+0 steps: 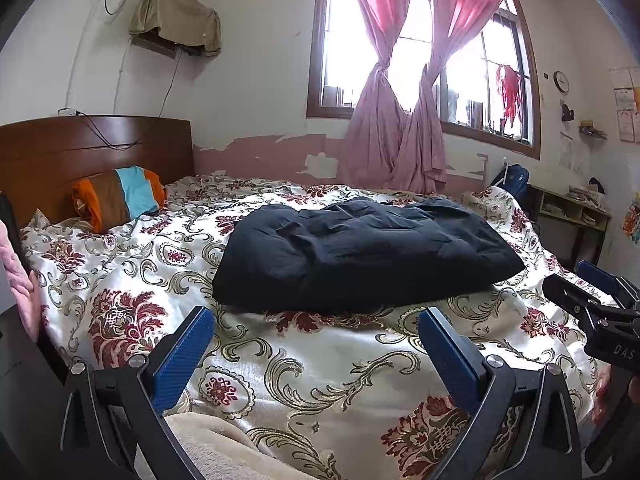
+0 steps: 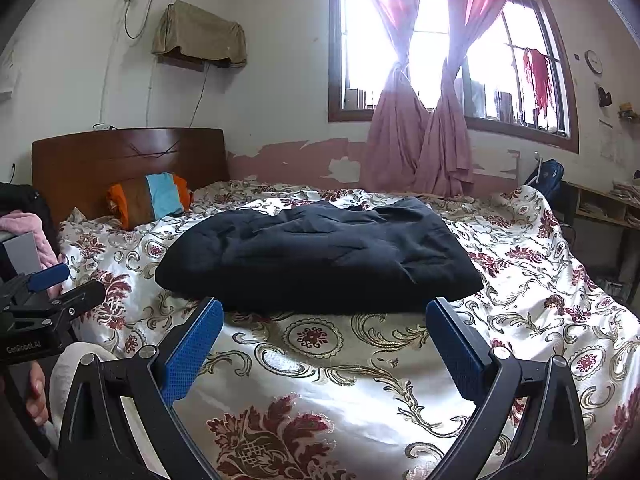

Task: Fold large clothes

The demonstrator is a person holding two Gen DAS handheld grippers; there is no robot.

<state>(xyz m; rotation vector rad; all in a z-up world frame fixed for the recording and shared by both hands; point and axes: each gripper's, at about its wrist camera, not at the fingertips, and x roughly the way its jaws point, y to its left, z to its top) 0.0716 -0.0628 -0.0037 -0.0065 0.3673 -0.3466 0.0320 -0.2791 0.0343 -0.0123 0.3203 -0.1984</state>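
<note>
A dark navy garment (image 1: 360, 248) (image 2: 316, 252) lies folded into a thick rectangular bundle in the middle of the bed. My left gripper (image 1: 316, 320) hangs open a short way in front of its near edge, holding nothing. My right gripper (image 2: 324, 312) is open too, its blue pads (image 2: 192, 352) spread just short of the bundle's near edge. Each gripper shows in the other's view: the right gripper (image 1: 592, 296) at the far right, the left gripper (image 2: 52, 292) at the far left, with a hand (image 2: 36, 392) below it.
The bed is covered by a floral quilt (image 1: 320, 380) (image 2: 360, 380). A striped orange and blue pillow (image 1: 120, 196) leans on the wooden headboard (image 1: 92, 148). Pink cloth (image 1: 20, 276) hangs at the left. A beige blanket (image 1: 208, 448) lies at the near edge. A low shelf (image 1: 572, 208) stands beyond the bed's right side.
</note>
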